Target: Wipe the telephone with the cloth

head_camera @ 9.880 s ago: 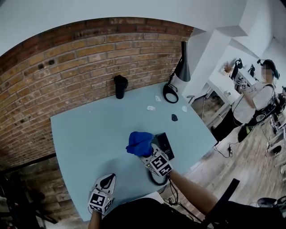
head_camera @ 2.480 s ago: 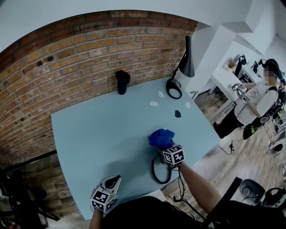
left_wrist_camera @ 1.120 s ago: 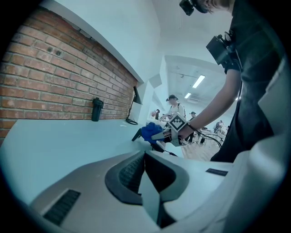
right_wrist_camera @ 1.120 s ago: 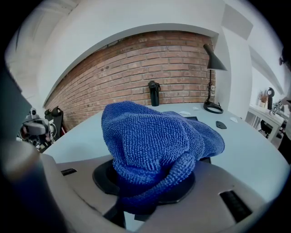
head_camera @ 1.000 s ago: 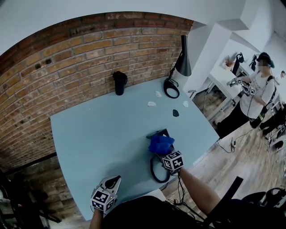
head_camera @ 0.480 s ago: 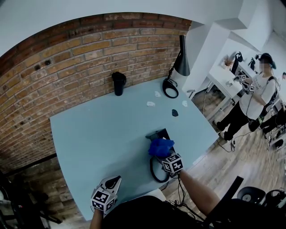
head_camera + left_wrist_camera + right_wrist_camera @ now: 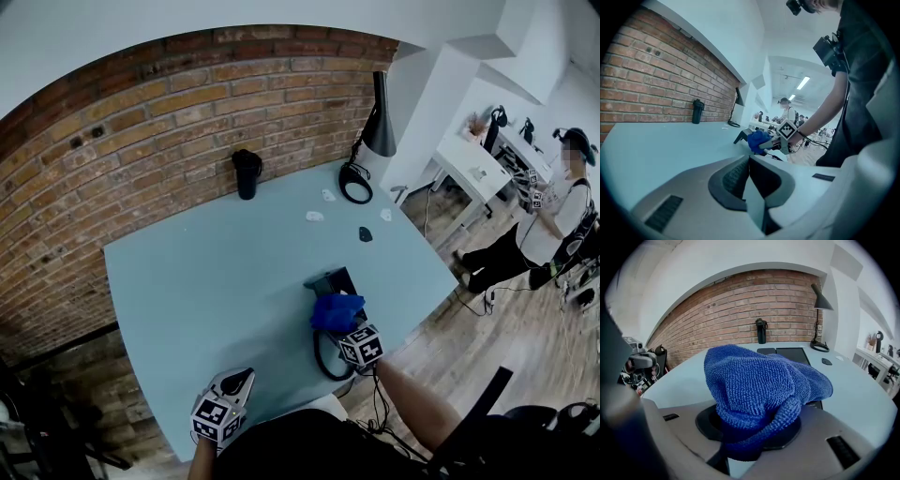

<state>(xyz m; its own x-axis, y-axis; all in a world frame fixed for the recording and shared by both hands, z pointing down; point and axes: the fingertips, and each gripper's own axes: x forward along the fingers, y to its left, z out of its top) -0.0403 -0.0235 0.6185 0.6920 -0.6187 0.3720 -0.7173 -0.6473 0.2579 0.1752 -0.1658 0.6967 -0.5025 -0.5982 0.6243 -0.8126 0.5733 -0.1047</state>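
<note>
The right hand-held gripper (image 7: 345, 327) clamps the blue cloth (image 7: 335, 310) over the black telephone's (image 7: 330, 281) near end, just right of centre on the counter (image 7: 206, 272). The left hand-held gripper (image 7: 234, 382) sits closed and empty, lower left.

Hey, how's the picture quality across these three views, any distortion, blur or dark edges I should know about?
Head view: the fisheye bows the brick wall into an arc, and a mosaic patch hides the bystander's face. Left gripper view: black corners, and the left gripper fills the lower half. Right gripper view: the wall is bowed too, and the cloth is sharp enough to show its weave.
</note>
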